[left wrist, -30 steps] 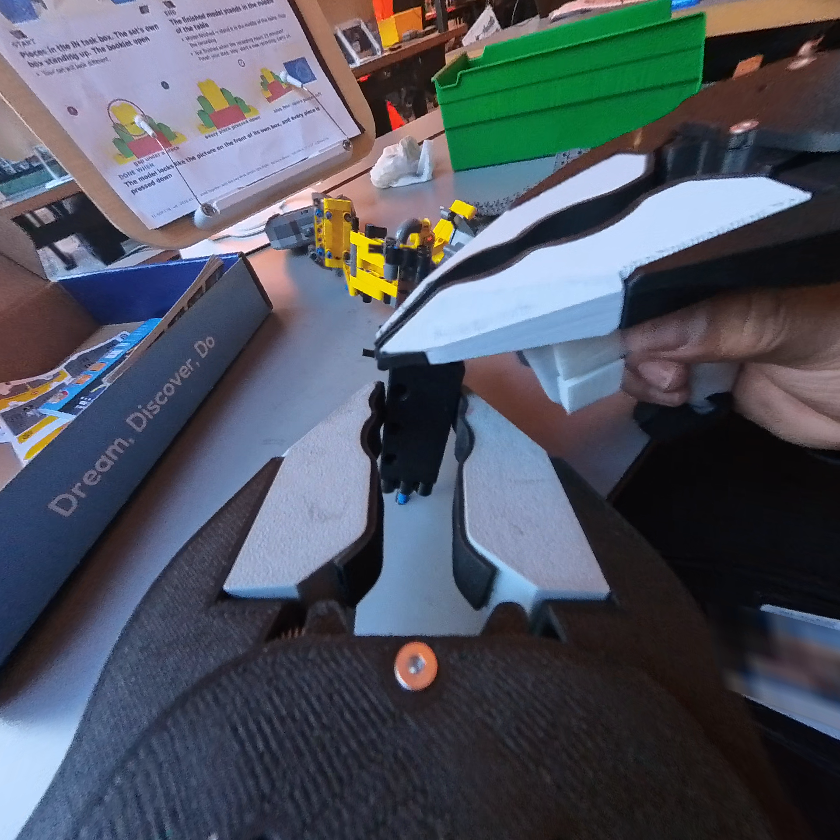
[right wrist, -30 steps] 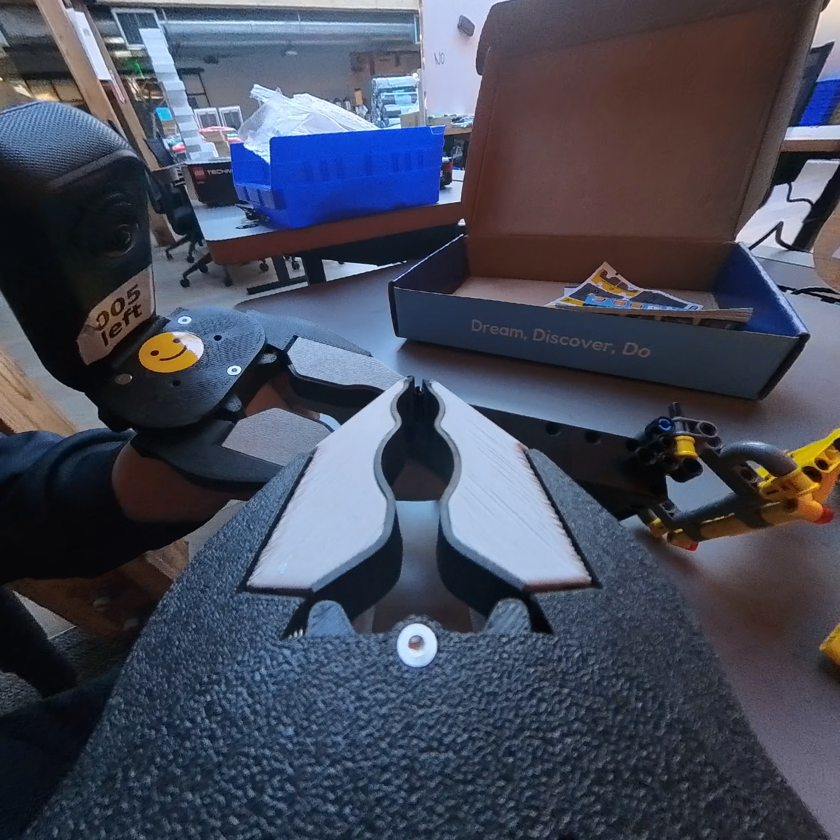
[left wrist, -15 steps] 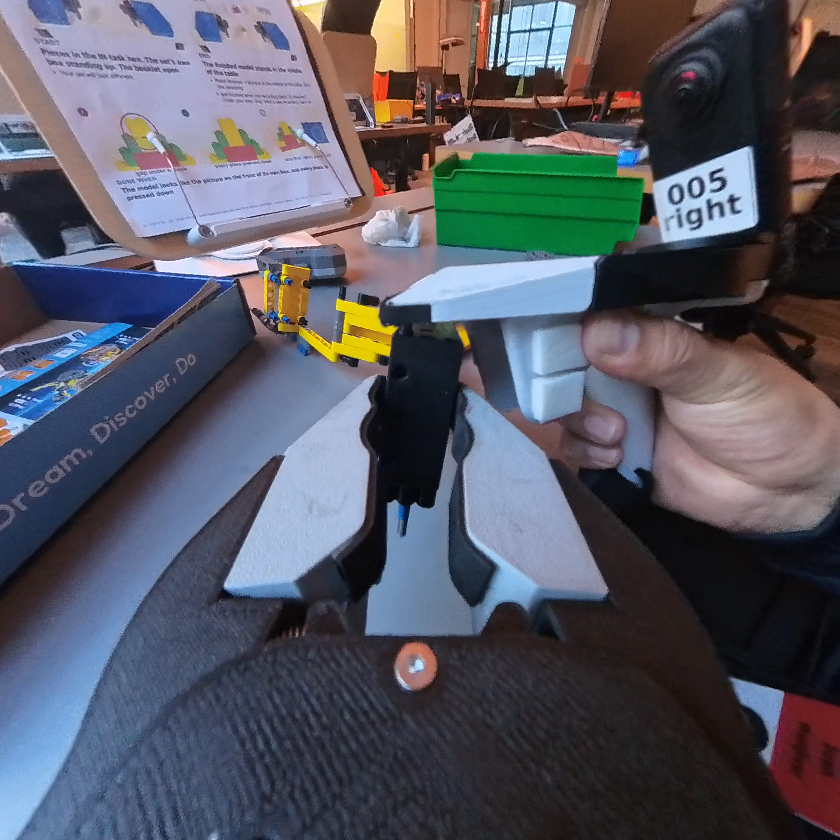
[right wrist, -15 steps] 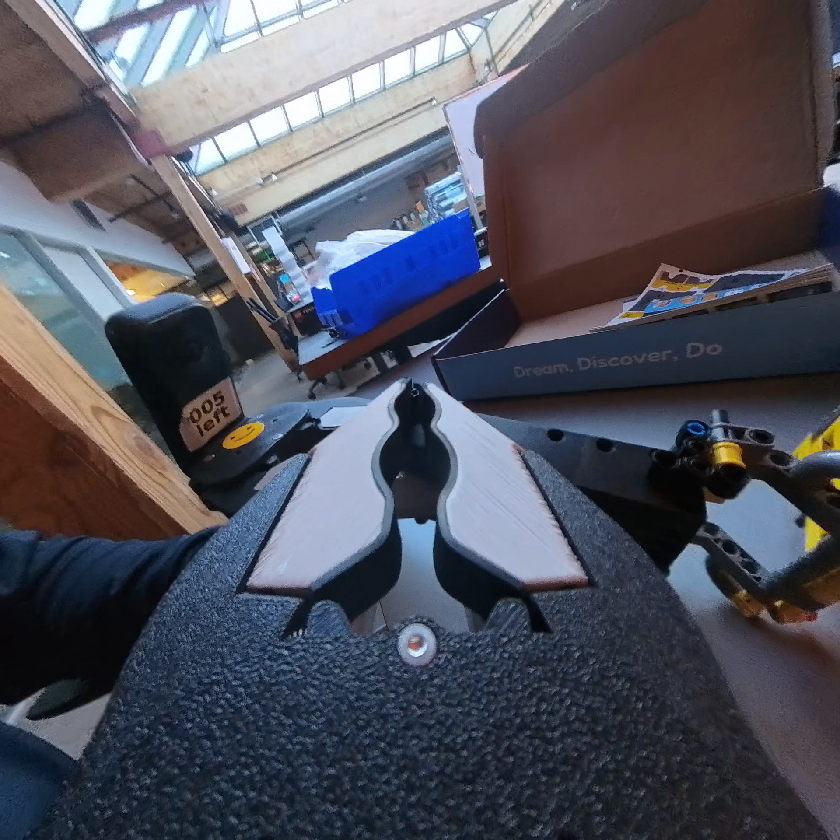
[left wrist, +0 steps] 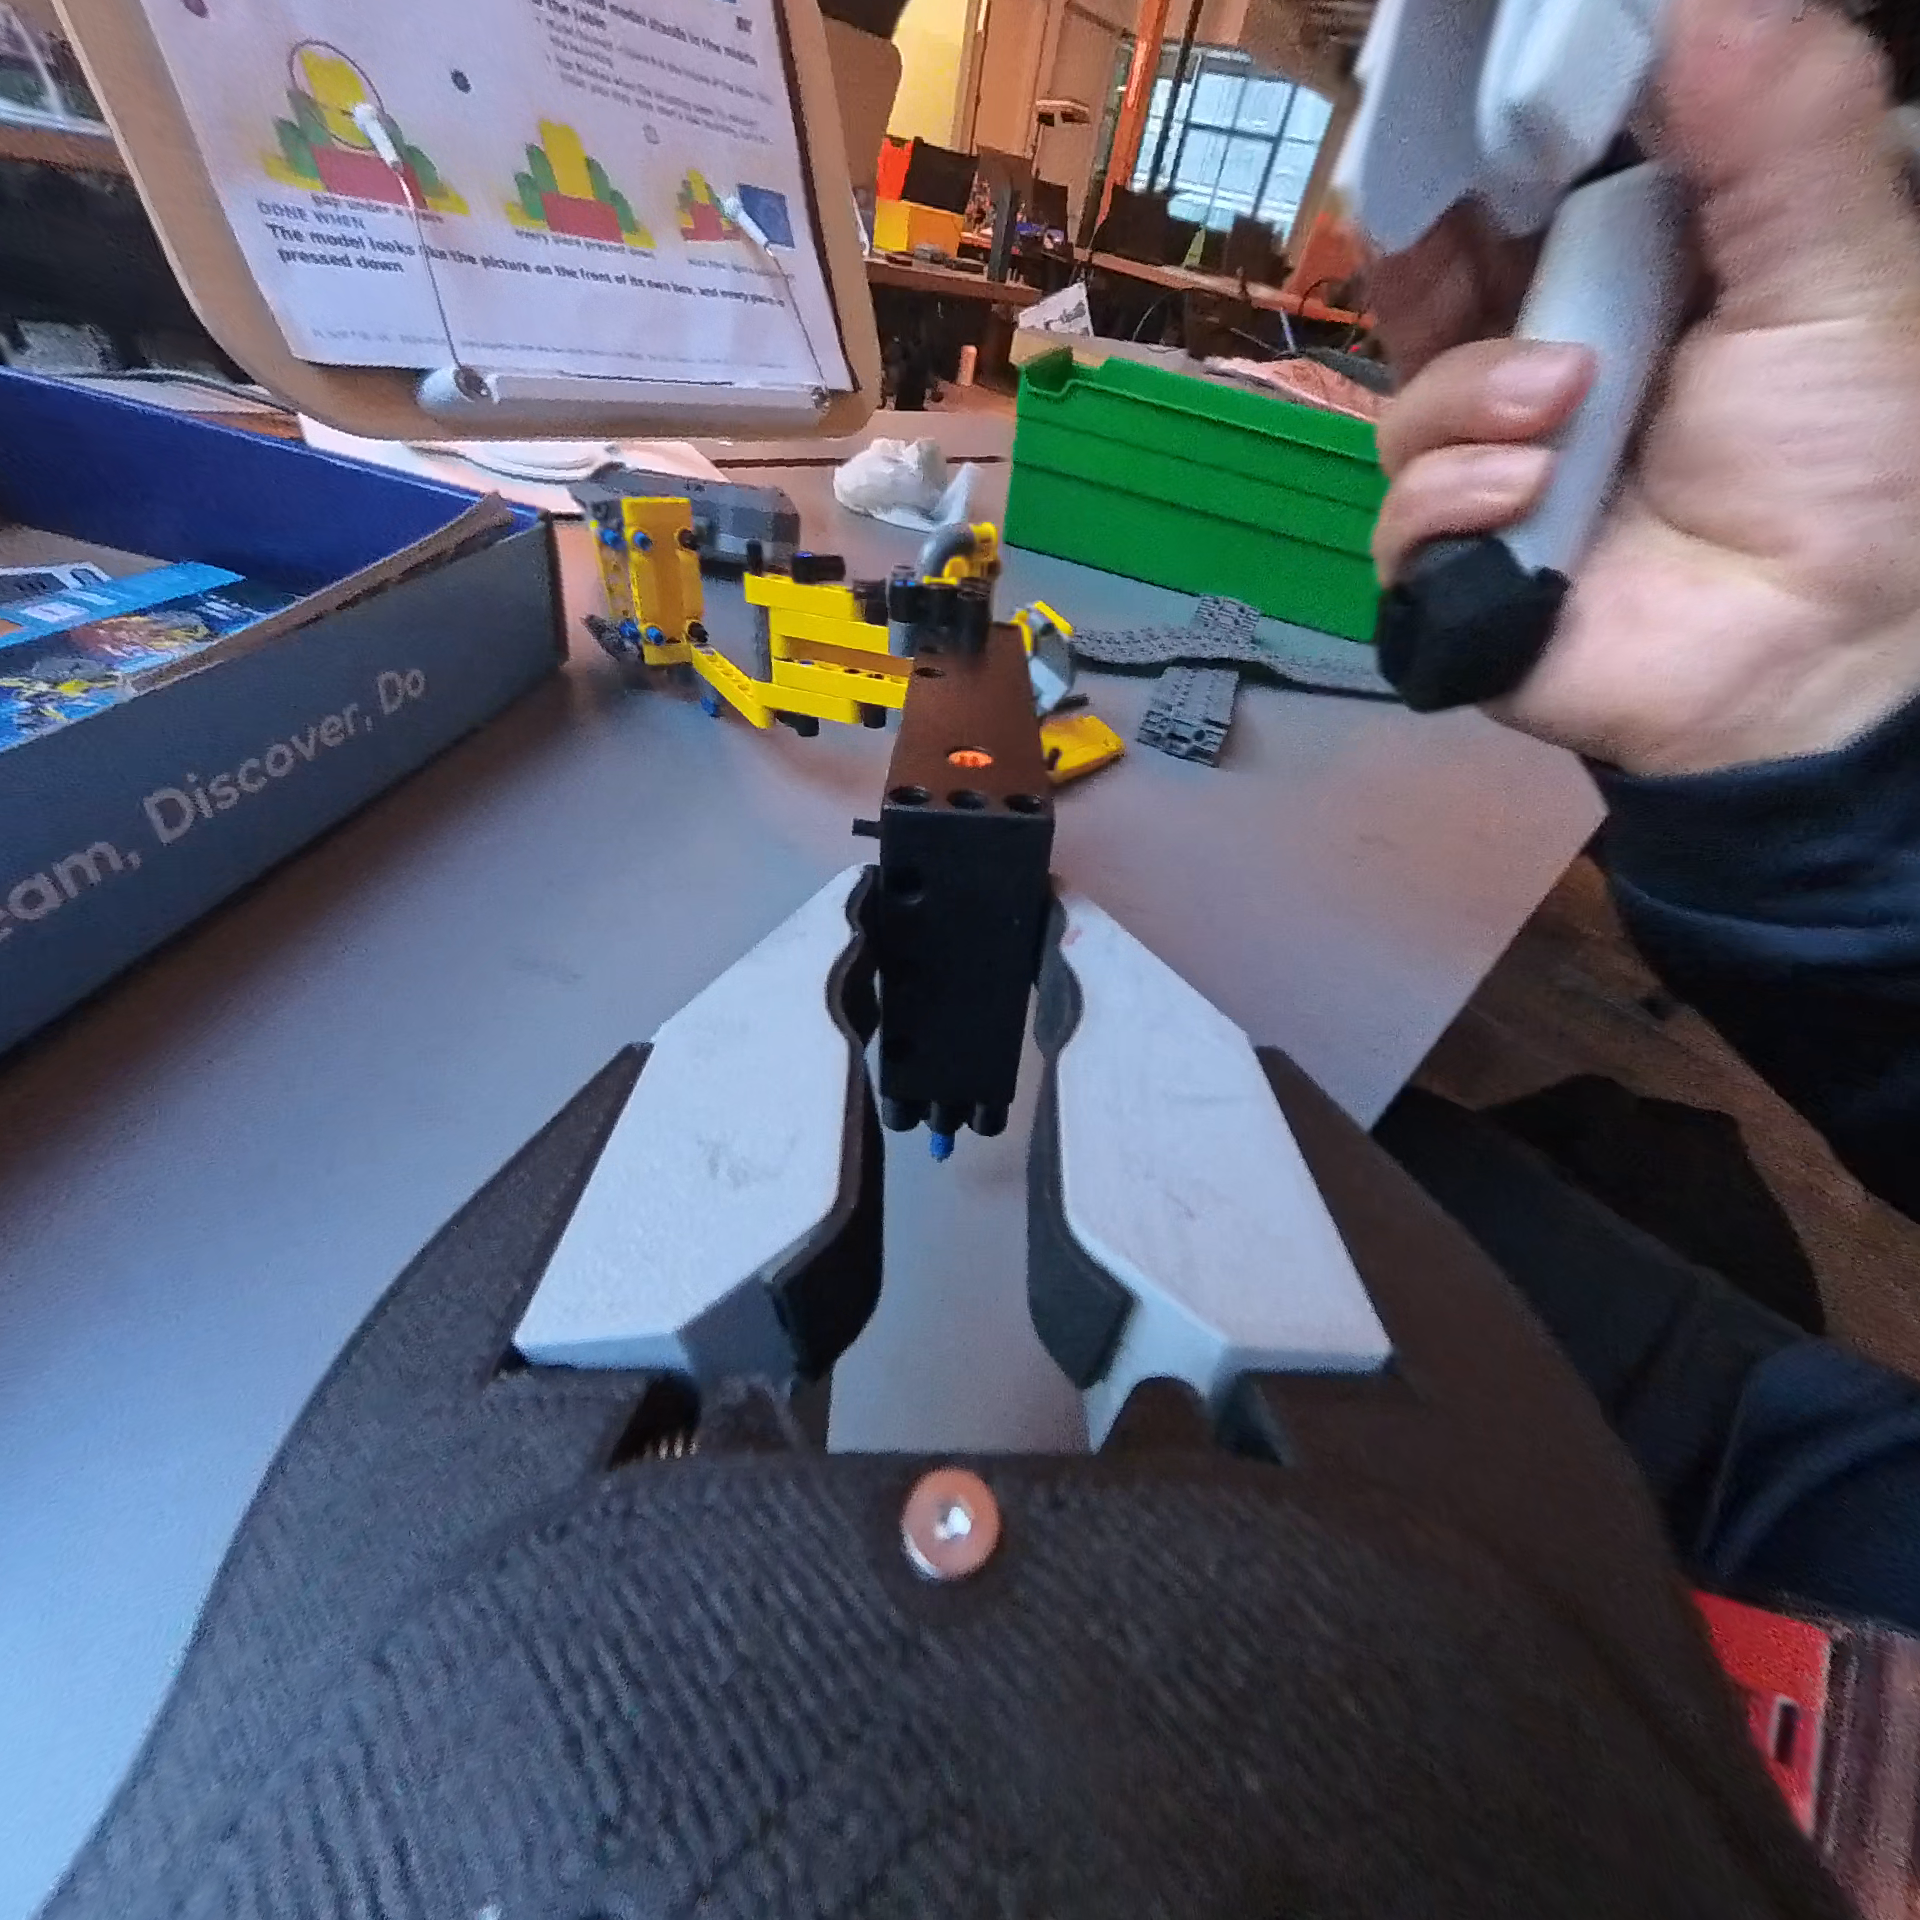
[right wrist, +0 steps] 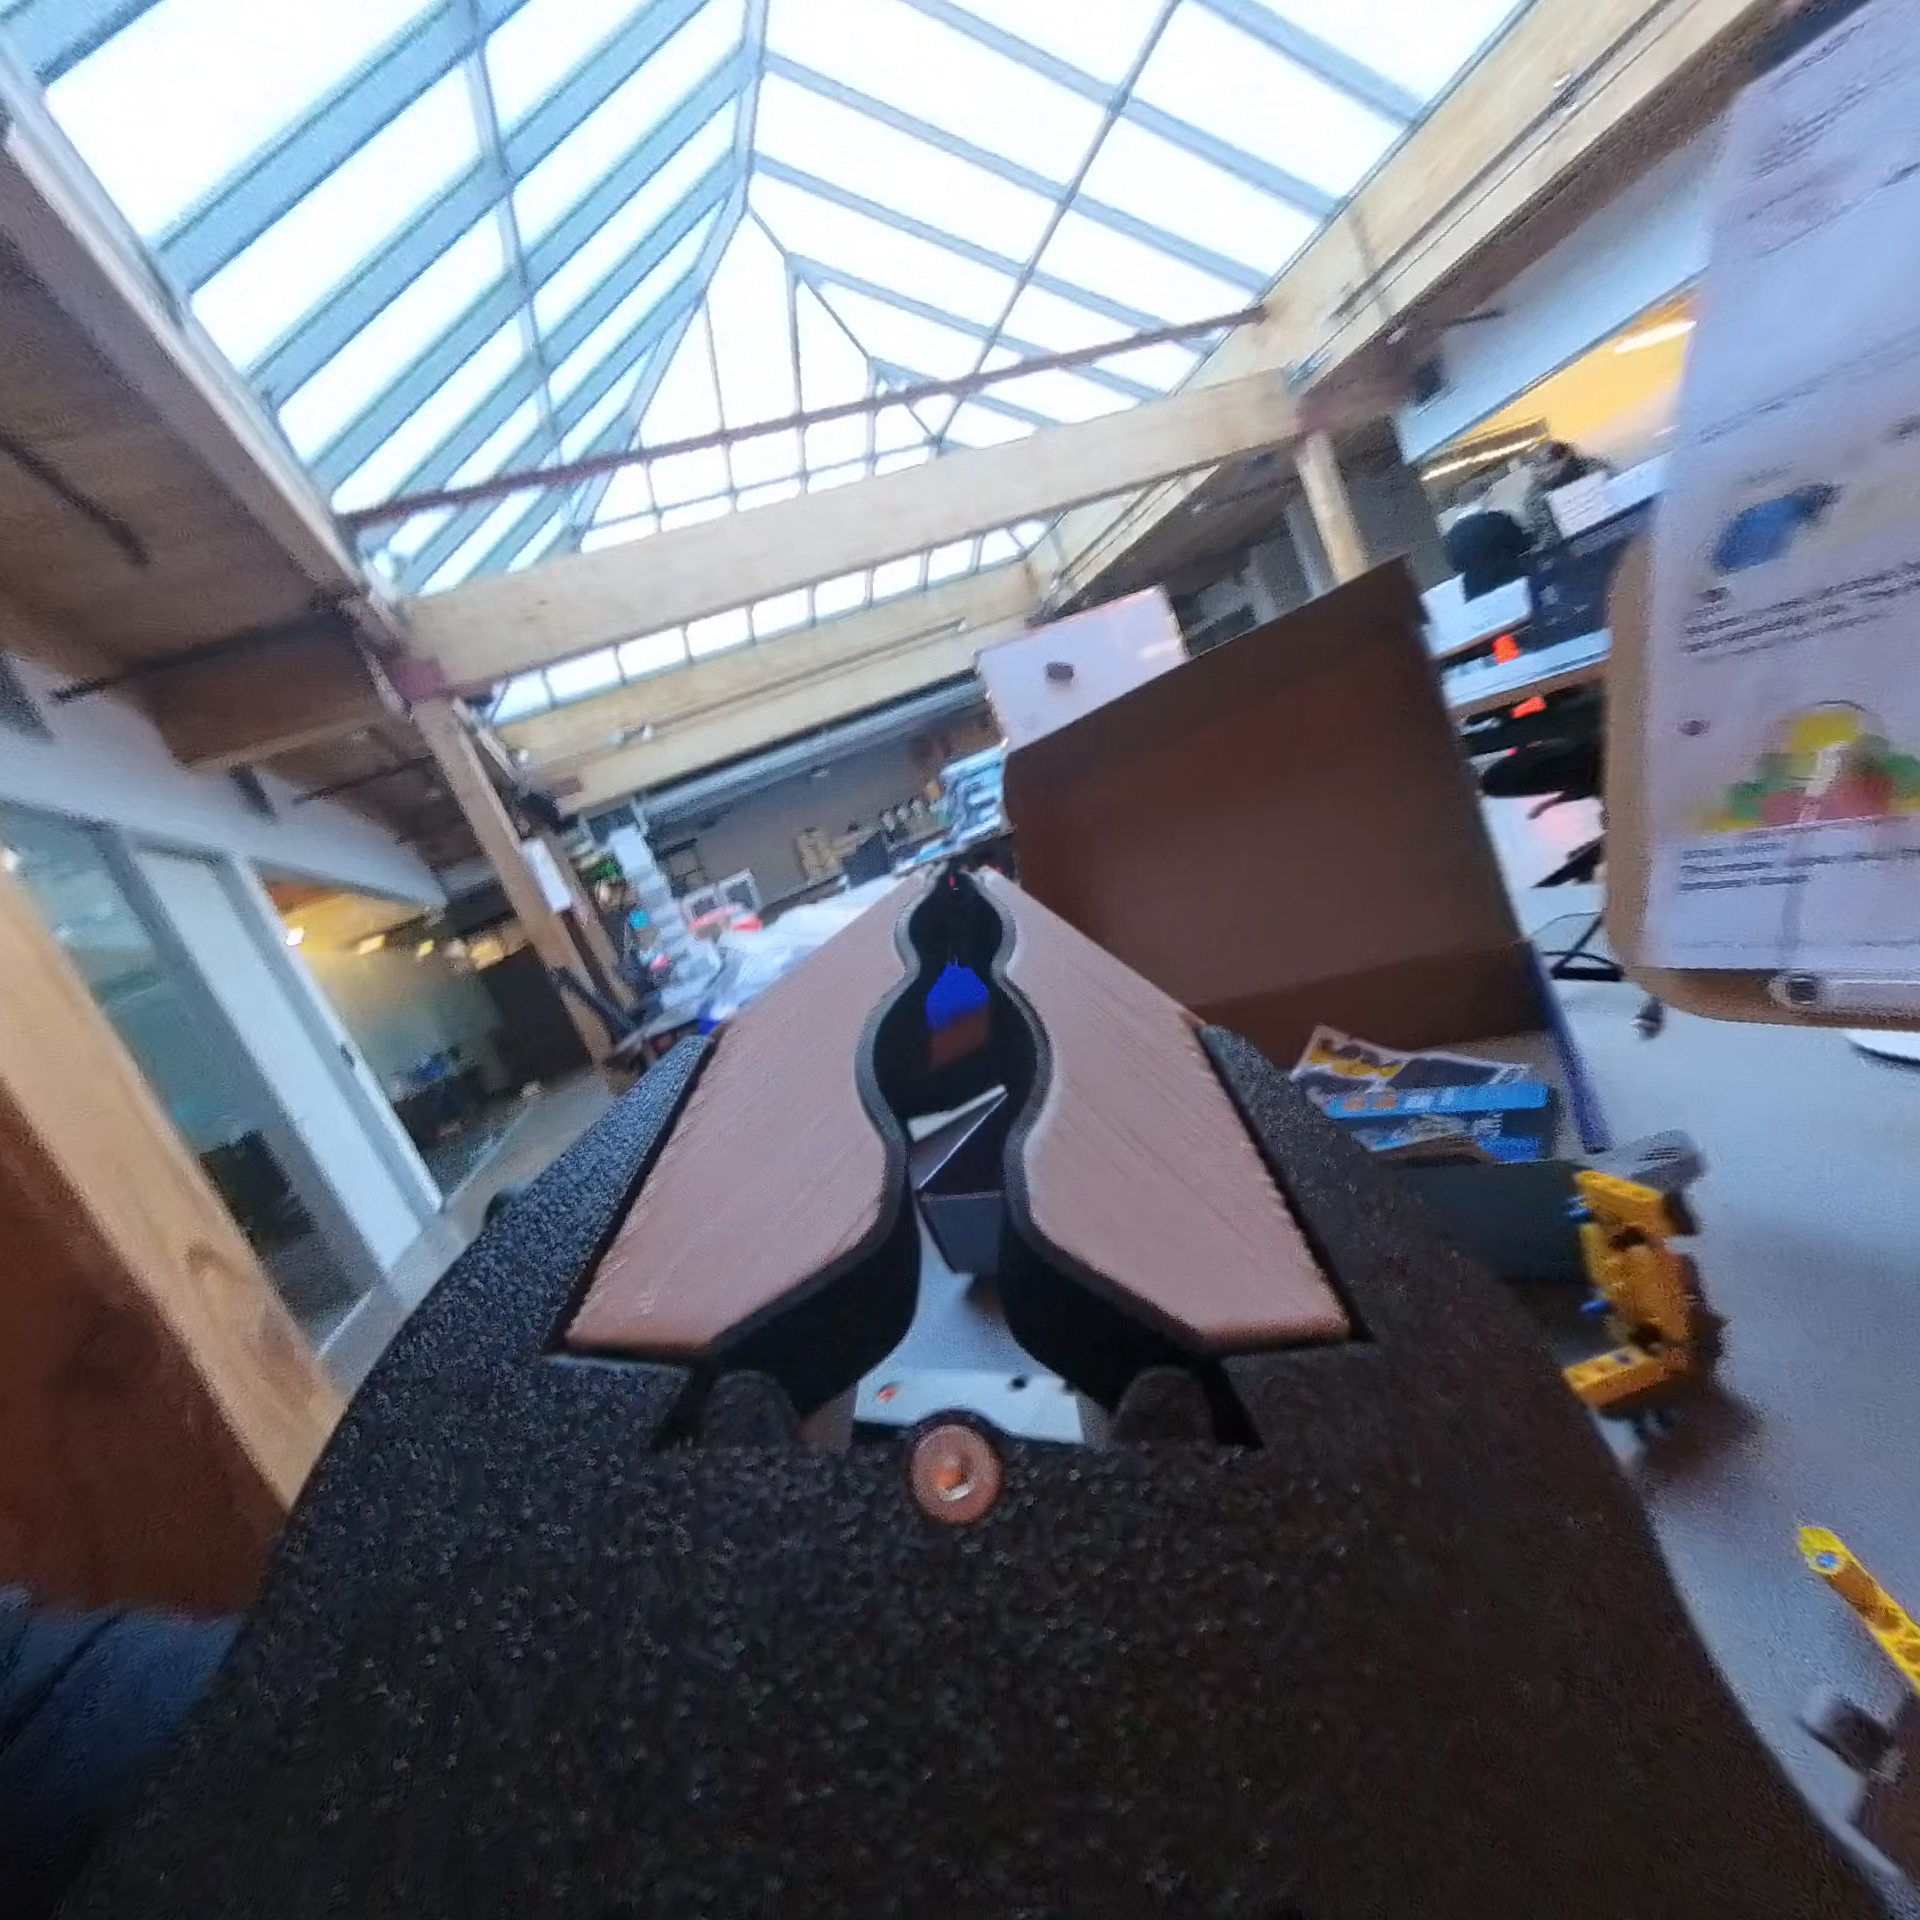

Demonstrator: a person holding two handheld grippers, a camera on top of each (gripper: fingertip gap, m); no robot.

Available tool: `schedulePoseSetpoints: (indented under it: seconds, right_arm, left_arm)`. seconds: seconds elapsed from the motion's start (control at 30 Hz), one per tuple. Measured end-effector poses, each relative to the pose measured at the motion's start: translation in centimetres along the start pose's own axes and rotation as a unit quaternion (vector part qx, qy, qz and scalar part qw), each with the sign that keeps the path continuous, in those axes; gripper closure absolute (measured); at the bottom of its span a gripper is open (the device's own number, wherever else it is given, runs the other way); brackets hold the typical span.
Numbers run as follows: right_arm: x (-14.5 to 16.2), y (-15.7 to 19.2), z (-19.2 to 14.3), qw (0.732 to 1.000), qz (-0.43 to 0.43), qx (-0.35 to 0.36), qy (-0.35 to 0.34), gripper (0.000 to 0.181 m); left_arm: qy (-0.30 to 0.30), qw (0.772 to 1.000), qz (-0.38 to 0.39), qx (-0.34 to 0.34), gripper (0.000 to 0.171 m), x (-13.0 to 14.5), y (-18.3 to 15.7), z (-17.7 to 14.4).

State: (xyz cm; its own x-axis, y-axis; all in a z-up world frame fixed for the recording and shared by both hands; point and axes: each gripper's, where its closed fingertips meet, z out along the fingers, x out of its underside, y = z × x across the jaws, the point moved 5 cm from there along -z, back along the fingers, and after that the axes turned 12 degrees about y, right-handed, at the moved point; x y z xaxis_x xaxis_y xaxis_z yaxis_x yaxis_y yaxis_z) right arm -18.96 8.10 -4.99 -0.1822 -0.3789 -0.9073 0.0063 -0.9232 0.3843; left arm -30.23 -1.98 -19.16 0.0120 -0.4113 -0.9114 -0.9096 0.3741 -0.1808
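My left gripper is shut on a long black brick beam with holes, holding it just above the grey table. The beam's far end joins a yellow and black brick model that lies on the table. My right gripper is shut with nothing between its fingers and points up toward a glass roof. In the left wrist view a hand holds the right gripper's handle, raised at the upper right, away from the beam.
An open blue cardboard box with booklets lies at the left. An instruction board stands behind it. A green bin sits at the back right, with grey track pieces before it. The table's edge runs at the right. The gap from one gripper's tips to the other's is roughly 20 cm.
My right gripper has lifted up and away from the black beam and tilted toward the ceiling. My left gripper still holds the beam, and the view has shifted slightly left.
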Motion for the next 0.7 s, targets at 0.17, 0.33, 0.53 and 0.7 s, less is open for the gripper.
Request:
schedulePoseSetpoints:
  seconds: [0.17, 0.33, 0.53, 0.7]
  right_arm:
    - [3.0, 1.2, 0.2, 0.997, 0.041, -0.042, 0.043, 0.181]
    - [4.9, 0.0, -1.3, 0.991, 0.110, -0.056, 0.058, 0.181]
    - [8.4, -2.8, -4.1, 0.976, 0.054, 0.039, 0.205, 0.181]
    - [11.2, -6.5, -8.0, 0.926, -0.043, 0.170, 0.335, 0.181]
  left_arm:
    - [0.003, 1.000, -0.002, 0.001, 0.145, 0.0, 0.0, 0.2]
    - [0.007, 1.000, 0.004, 0.004, 0.145, 0.2, -0.1, 0.2]
    - [0.014, 1.000, 0.018, -0.001, 0.145, 0.4, -0.3, 0.3]
    - [0.017, 1.000, 0.024, -0.004, 0.145, 0.5, -0.4, 0.3]
